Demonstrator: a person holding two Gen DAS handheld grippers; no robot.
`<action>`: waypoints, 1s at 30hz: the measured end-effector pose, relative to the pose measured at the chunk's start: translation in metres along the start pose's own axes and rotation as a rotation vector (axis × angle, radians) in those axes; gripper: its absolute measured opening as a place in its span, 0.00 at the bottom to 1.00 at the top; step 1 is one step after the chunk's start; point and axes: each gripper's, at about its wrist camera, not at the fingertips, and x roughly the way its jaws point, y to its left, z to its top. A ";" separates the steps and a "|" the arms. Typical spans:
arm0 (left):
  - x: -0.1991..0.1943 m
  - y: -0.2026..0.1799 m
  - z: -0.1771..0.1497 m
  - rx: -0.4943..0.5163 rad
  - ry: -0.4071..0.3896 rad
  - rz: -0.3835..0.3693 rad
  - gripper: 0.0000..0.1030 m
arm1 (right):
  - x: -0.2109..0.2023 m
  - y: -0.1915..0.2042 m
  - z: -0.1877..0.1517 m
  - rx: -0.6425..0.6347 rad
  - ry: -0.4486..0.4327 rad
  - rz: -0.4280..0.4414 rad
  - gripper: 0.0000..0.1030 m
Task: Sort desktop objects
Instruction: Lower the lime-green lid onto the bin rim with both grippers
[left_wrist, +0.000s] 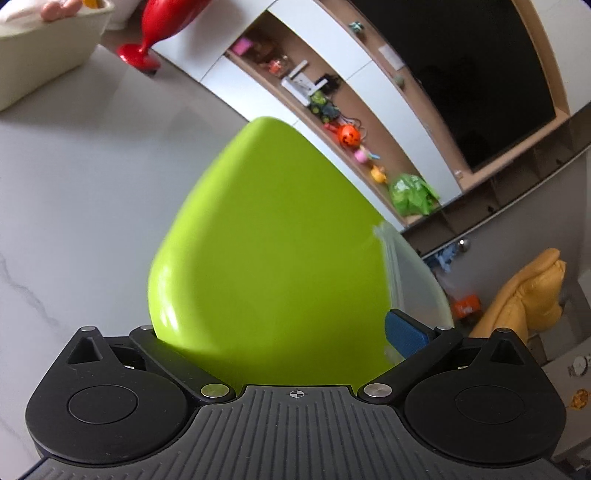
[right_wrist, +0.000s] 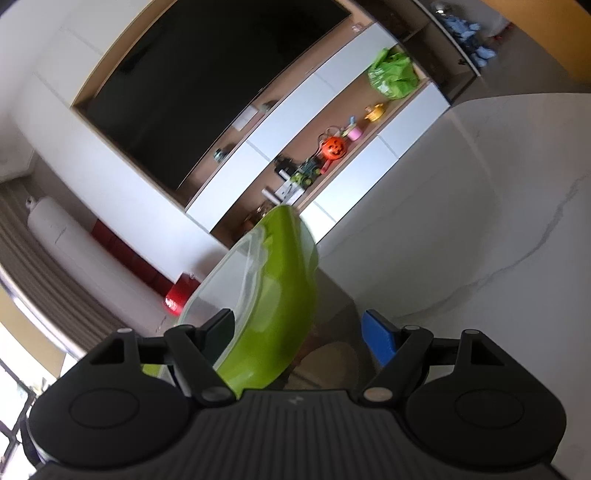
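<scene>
A lime-green box (left_wrist: 266, 258) with a clear lid (left_wrist: 417, 280) fills the space between the fingers of my left gripper (left_wrist: 275, 328). The jaws stand wide. The blue pad (left_wrist: 406, 332) lies beside the lid, and the other finger is hidden behind the green wall. In the right wrist view the same box (right_wrist: 288, 295) leans with its lid (right_wrist: 221, 291) to the left. My right gripper (right_wrist: 297, 325) is open around its near edge. The dark finger (right_wrist: 218, 332) is against the lid side, and the blue pad (right_wrist: 376, 339) stands well apart from the box.
The white marble table (left_wrist: 92, 184) runs left and away. A cream tub (left_wrist: 44, 48) and a red vase (left_wrist: 155, 33) stand at its far corner. Beyond the table edge are a toy shelf (left_wrist: 347, 133) under a dark screen and a yellow chair (left_wrist: 528, 295).
</scene>
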 end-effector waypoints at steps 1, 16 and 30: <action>0.001 -0.002 -0.002 0.014 -0.003 -0.002 1.00 | -0.001 0.003 -0.002 -0.016 -0.002 0.004 0.72; 0.006 -0.034 -0.023 0.152 -0.038 0.070 1.00 | 0.004 0.015 0.007 -0.074 -0.038 -0.004 0.59; -0.008 -0.015 -0.014 0.067 -0.036 0.028 1.00 | 0.004 0.023 0.017 -0.169 -0.068 -0.056 0.44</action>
